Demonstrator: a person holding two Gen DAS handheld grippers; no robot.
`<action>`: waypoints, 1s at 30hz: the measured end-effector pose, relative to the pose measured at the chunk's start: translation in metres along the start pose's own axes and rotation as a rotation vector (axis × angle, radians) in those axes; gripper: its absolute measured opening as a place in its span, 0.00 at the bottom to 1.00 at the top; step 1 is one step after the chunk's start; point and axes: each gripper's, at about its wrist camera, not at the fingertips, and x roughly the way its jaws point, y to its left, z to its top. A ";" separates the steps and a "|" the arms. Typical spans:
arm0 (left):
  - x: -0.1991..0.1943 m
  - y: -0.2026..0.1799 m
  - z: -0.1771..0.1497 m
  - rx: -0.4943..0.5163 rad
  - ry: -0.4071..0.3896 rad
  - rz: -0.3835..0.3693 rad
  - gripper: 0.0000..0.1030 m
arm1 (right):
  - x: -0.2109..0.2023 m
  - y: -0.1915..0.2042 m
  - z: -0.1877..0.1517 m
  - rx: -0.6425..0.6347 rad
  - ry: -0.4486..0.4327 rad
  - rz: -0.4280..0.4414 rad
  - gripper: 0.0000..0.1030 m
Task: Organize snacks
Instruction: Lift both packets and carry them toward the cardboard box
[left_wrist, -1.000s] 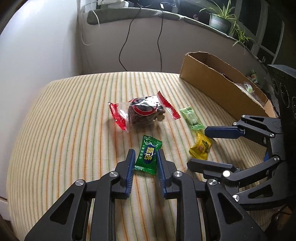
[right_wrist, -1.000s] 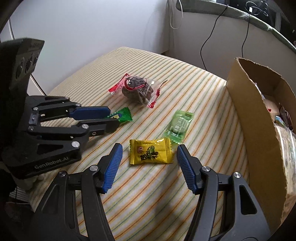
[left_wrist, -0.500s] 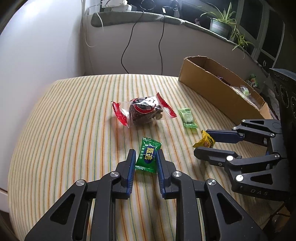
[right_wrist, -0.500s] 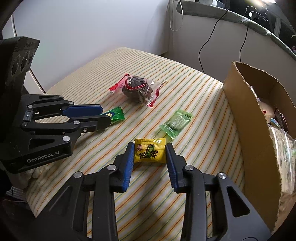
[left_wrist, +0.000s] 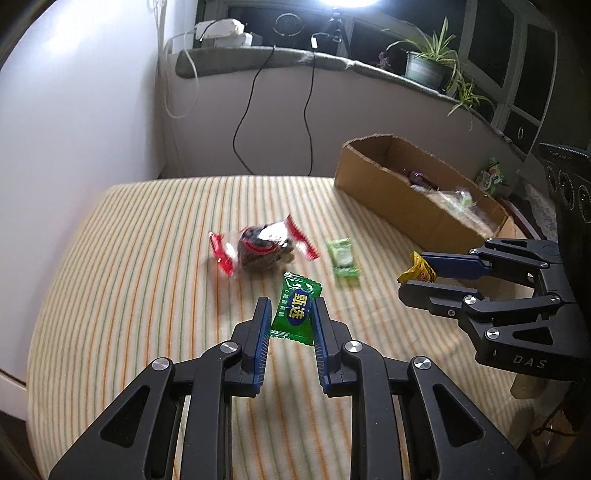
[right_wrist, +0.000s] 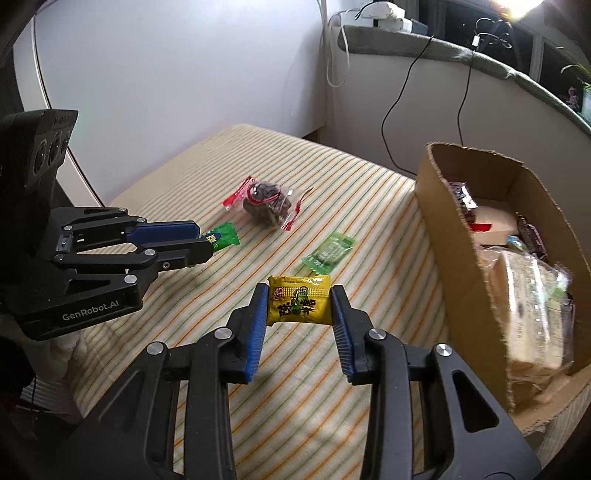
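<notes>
Both candies are now off the striped cloth-covered bench (left_wrist: 147, 280), lifted since a second ago. Your left hand-held gripper (left_wrist: 291, 314) pinches the dark green wrapped candy (left_wrist: 294, 313); your right hand-held gripper (right_wrist: 298, 304) clamps the yellow wrapped candy (right_wrist: 299, 304). Pick step done, so I judge the drop is next. The open cardboard box (right_wrist: 461, 236) sits to the right, near the bench's edge and already partly full. The light green sachet (right_wrist: 328, 253) and the red-ended clear snack bag (right_wrist: 267, 203) lie on the bench; the path to the box looks clear.
</notes>
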 end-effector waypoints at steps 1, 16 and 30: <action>-0.002 -0.002 0.002 0.002 -0.005 -0.002 0.20 | -0.003 -0.001 0.000 0.002 -0.005 -0.001 0.34; -0.003 -0.038 0.032 0.043 -0.061 -0.046 0.20 | -0.044 -0.038 0.009 0.056 -0.100 -0.036 0.34; 0.014 -0.090 0.062 0.101 -0.079 -0.118 0.20 | -0.070 -0.099 0.004 0.122 -0.139 -0.118 0.34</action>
